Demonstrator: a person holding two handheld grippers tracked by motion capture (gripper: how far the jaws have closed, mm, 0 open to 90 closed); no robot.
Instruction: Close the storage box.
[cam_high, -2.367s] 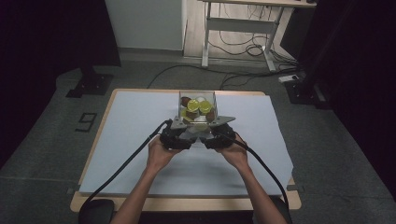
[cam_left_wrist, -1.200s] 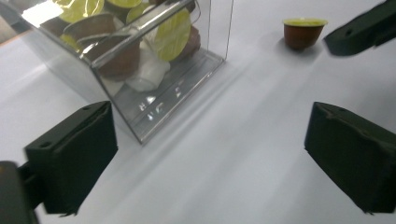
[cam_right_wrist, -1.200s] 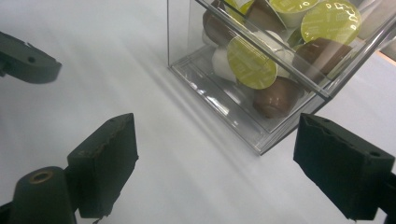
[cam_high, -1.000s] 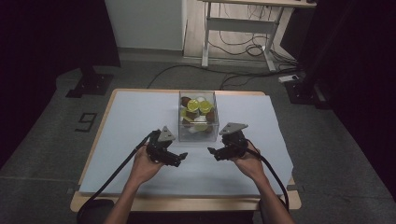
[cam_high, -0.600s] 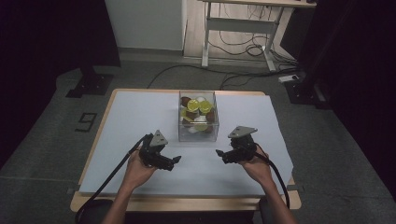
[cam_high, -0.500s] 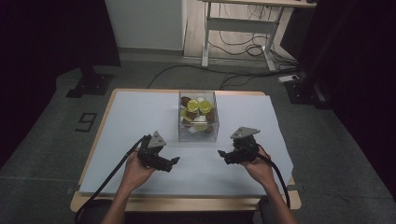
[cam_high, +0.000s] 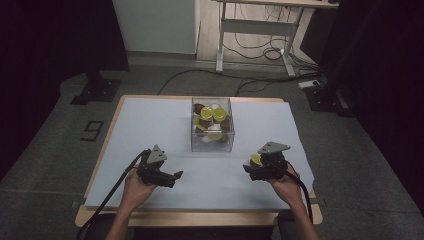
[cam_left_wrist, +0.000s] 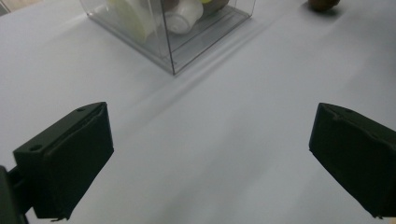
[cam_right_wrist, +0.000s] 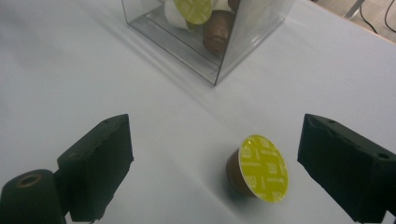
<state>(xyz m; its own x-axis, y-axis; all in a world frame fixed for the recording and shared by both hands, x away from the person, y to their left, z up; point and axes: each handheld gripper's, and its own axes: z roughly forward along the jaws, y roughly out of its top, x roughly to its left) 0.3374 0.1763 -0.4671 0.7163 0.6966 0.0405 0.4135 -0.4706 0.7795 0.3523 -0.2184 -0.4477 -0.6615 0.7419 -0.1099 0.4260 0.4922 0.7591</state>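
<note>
change: both my claws pulled back from clear box (cam_high: 212, 125) toward frame bottom | right claw (cam_right_wrist: 212, 163) open, capsule (cam_right_wrist: 258, 168) between jaws, untouched | left claw (cam_left_wrist: 210, 154) open, empty | next: likely grasp capsule

Bare table (cam_high: 150, 125) either side of the clear box (cam_high: 212, 131); a capsule (cam_right_wrist: 257, 167) between the right claw's (cam_right_wrist: 212, 163) jaws

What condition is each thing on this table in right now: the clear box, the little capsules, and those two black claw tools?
Clear box: upright, open-topped, holding several capsules.
Loose capsule: lying on its side on the table, between the right gripper's jaws, untouched.
Left gripper: open, empty.
Right gripper: open, jaws either side of the loose capsule.
</note>
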